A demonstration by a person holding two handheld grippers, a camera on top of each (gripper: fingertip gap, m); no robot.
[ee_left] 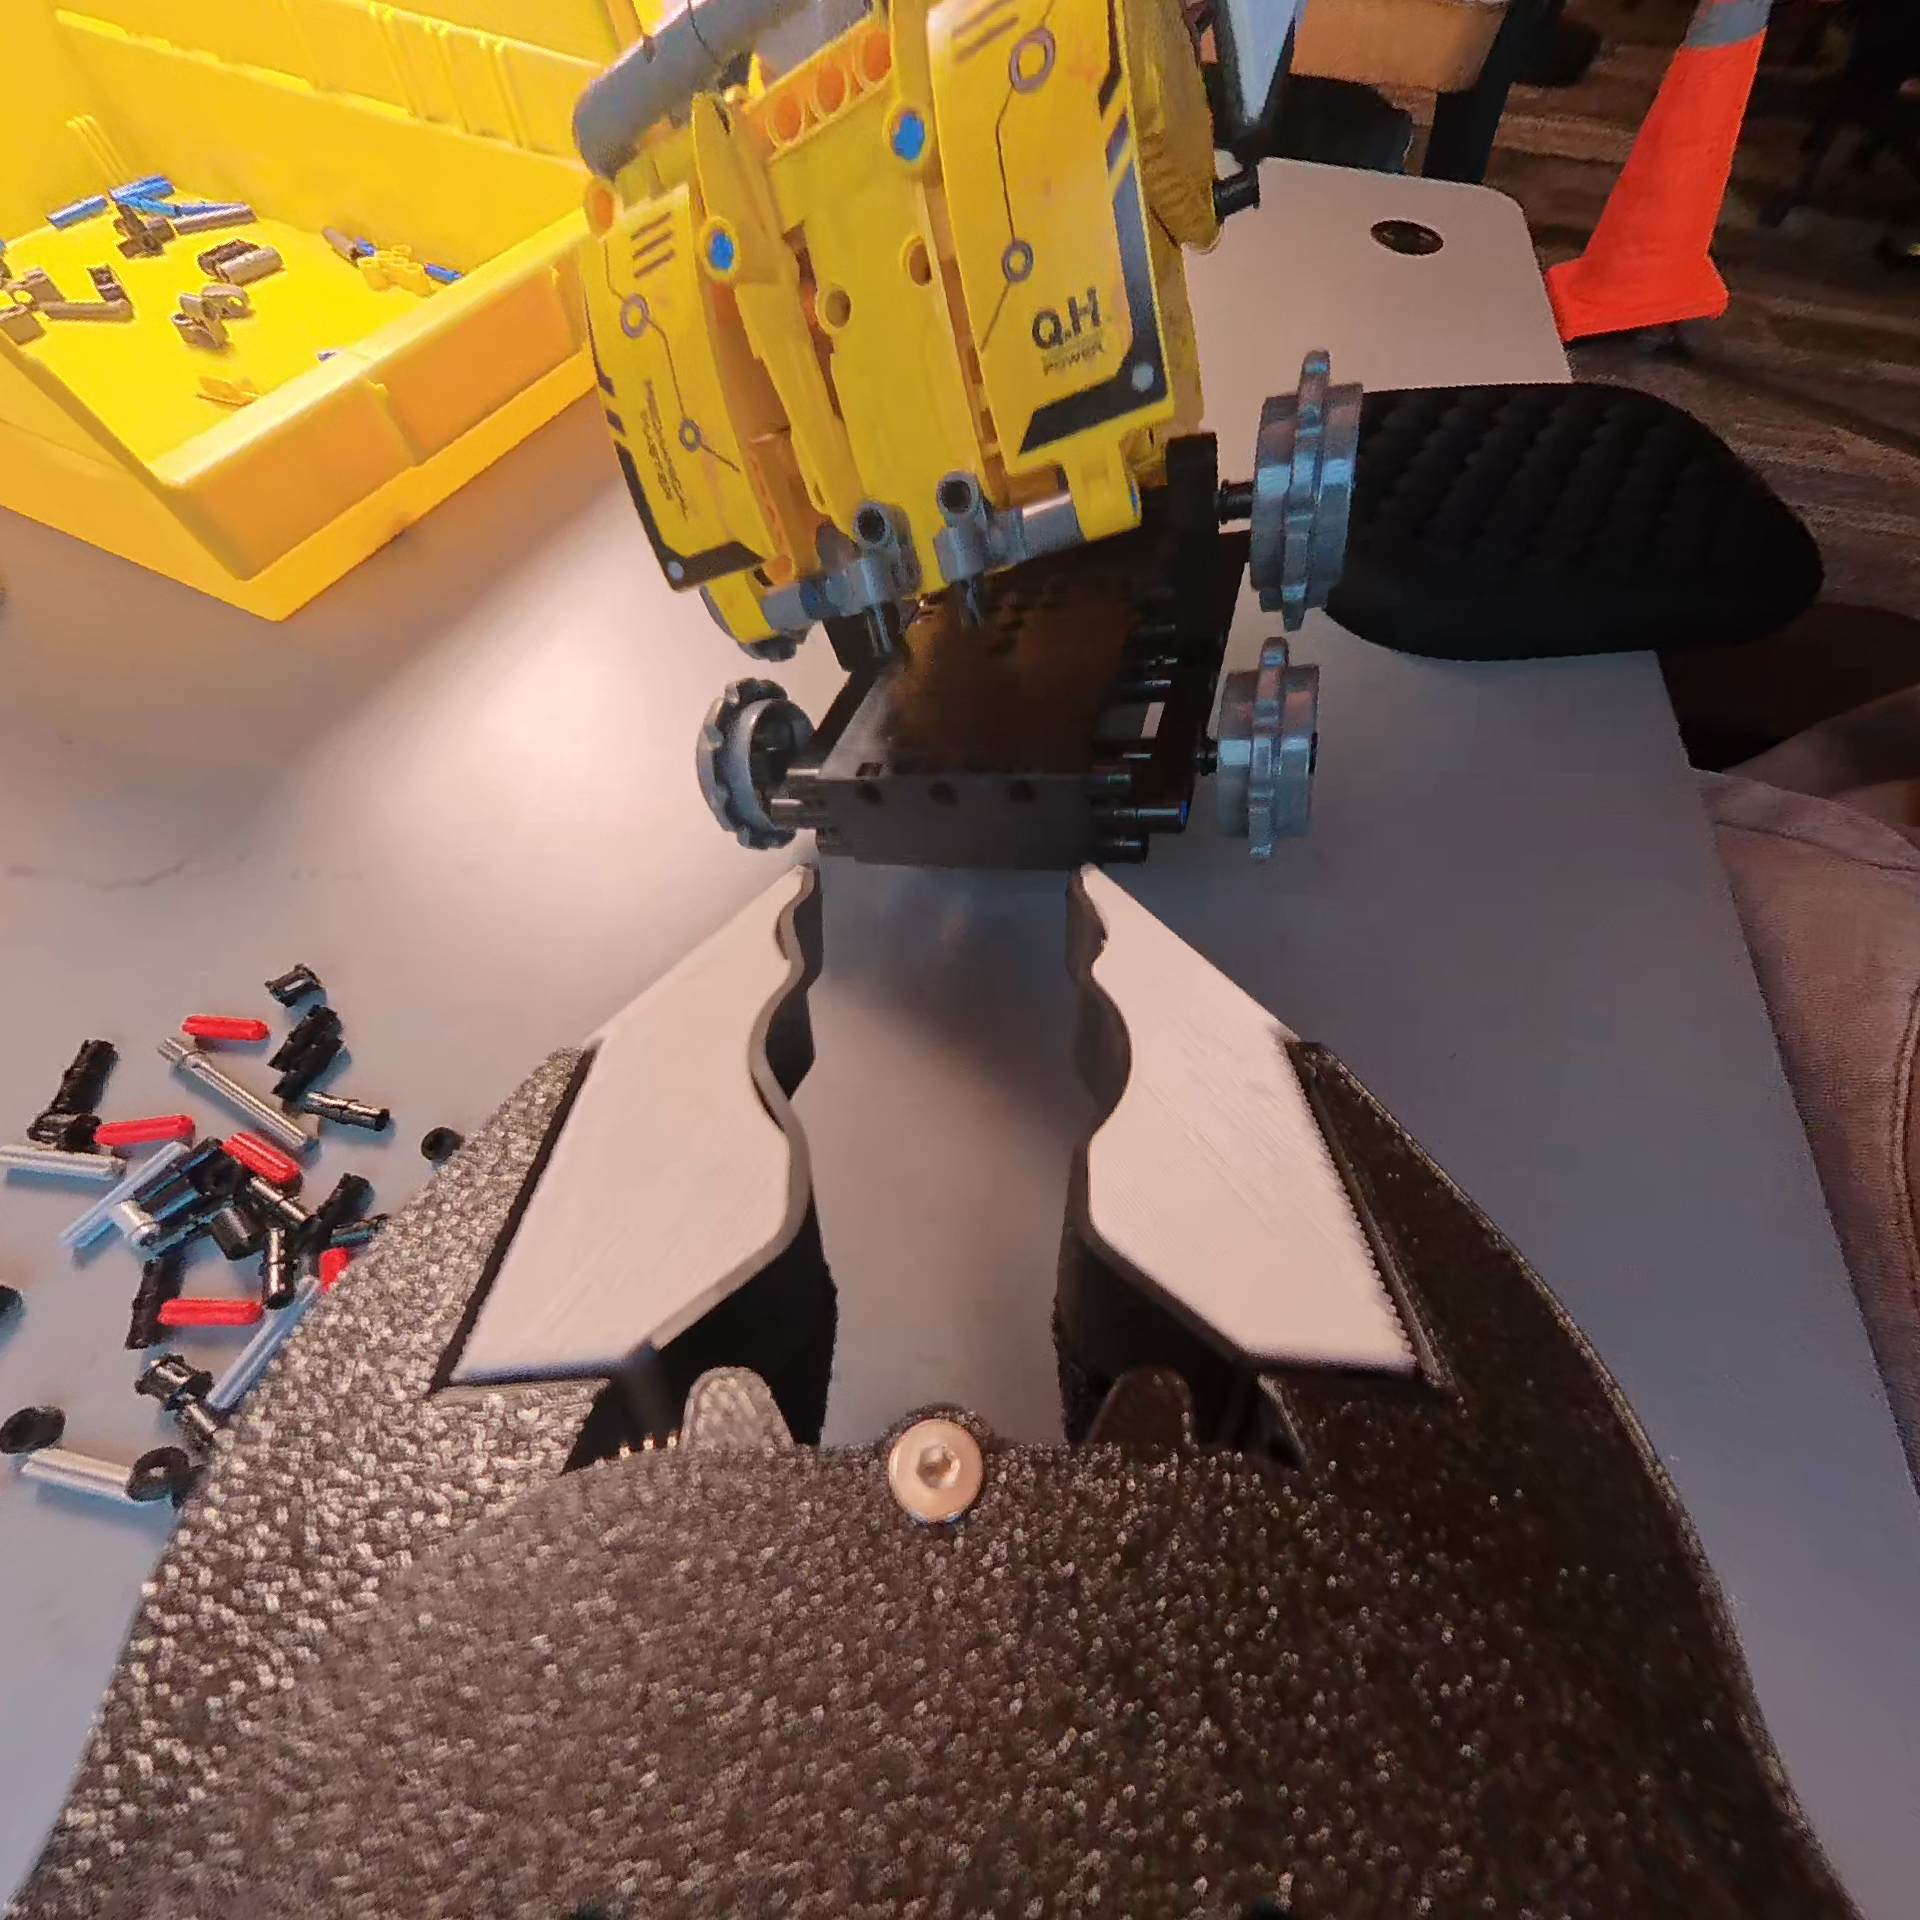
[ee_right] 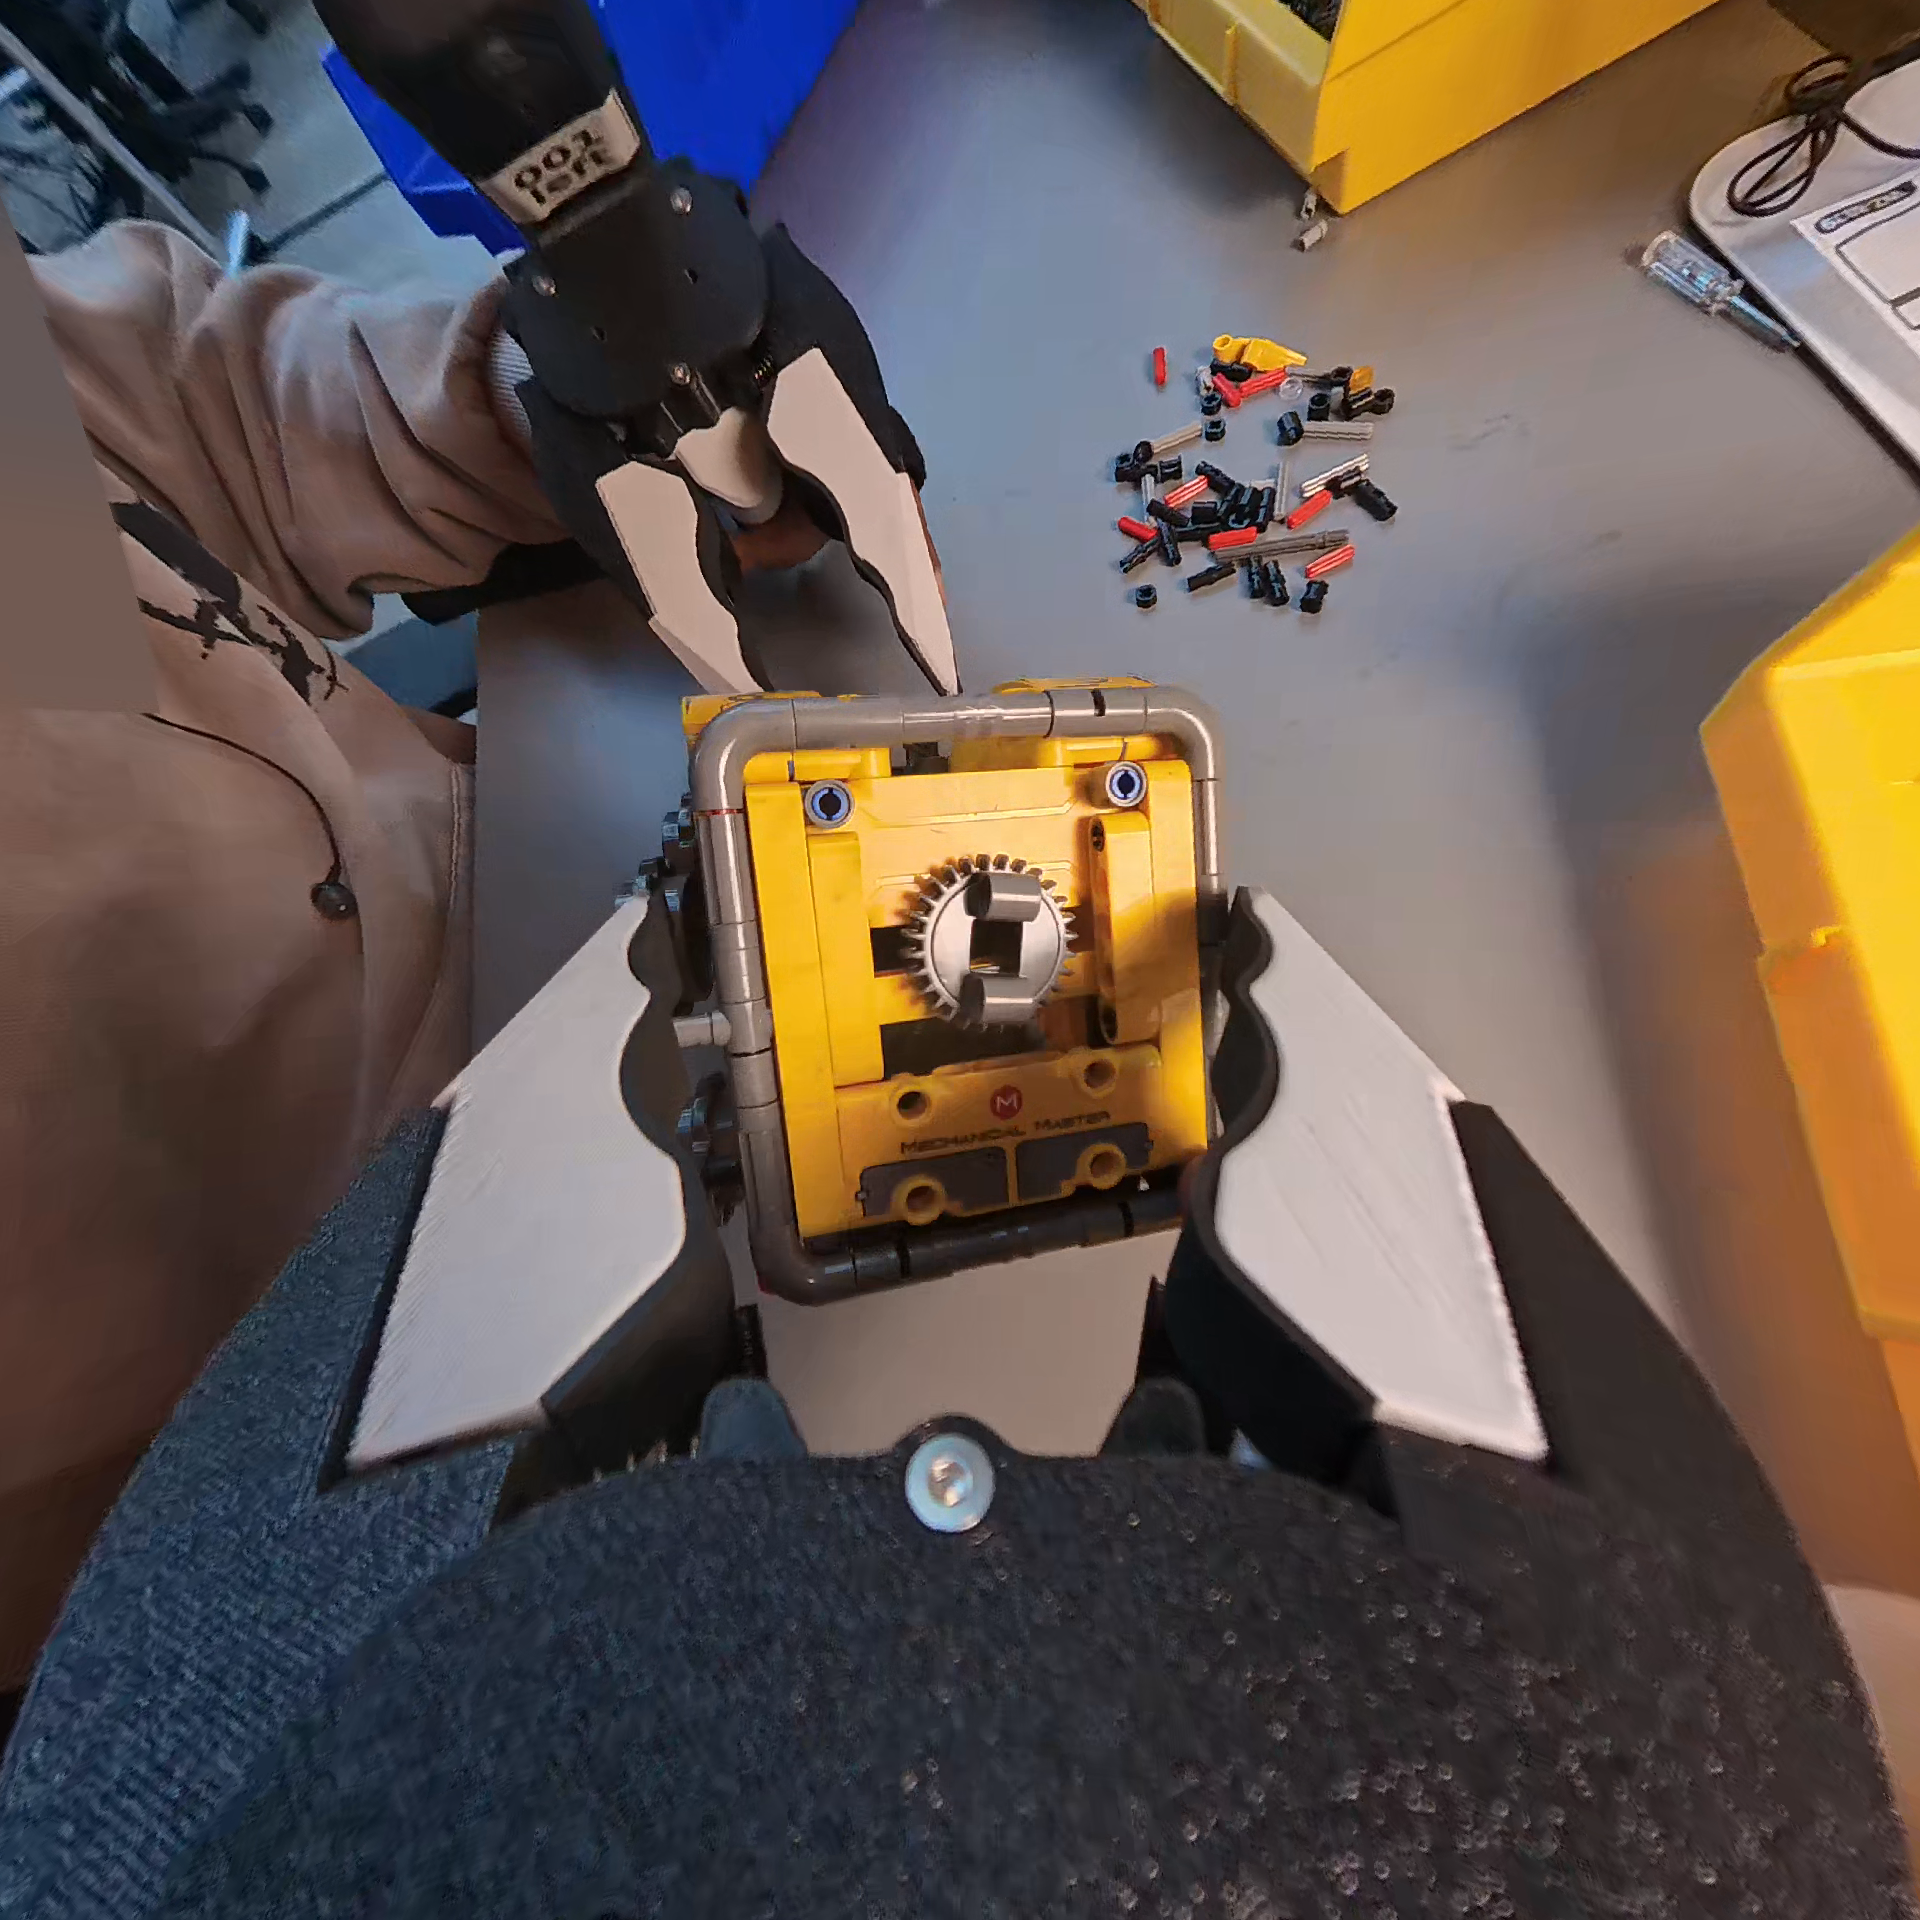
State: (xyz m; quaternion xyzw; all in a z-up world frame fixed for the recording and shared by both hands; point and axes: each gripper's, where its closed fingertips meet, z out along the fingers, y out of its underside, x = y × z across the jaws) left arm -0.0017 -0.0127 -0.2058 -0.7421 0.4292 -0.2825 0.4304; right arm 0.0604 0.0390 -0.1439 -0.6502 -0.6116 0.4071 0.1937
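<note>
Left wrist view: the left gripper (ee_left: 945, 883) is seen with its jaws parted and nothing between them; the tips are held just short of the black chassis end of a yellow brick-built model (ee_left: 894, 312), which is raised above the grey table (ee_left: 416, 748) at 12 o'clock. Grey sprocket wheels (ee_left: 1304, 488) are carried on axles at the model's sides. A scatter of small black, red and grey pins (ee_left: 208, 1174) is noted on the table at 9 o'clock, a yellow sorting tray (ee_left: 291, 447) with loose pieces at 10 o'clock, and an orange cone (ee_left: 1673, 197) on the floor at 1 o'clock. Right wrist view: the right gripper (ee_right: 945, 935) is clenched on the yellow brick-built model (ee_right: 966, 997), with one finger pressed against each side of its grey tube frame; a grey gear (ee_right: 987, 940) is seen at the centre of the facing panel. The left gripper (ee_right: 847, 686) is seen at 11 o'clock, jaws parted, its tips just beside the model's far edge, held by a person's sleeve-covered arm (ee_right: 260, 447). The pins (ee_right: 1247, 488) lie at 1 o'clock, well apart from both grippers; yellow bins (ee_right: 1403, 94) are placed at 1 and 3 o'clock.
</note>
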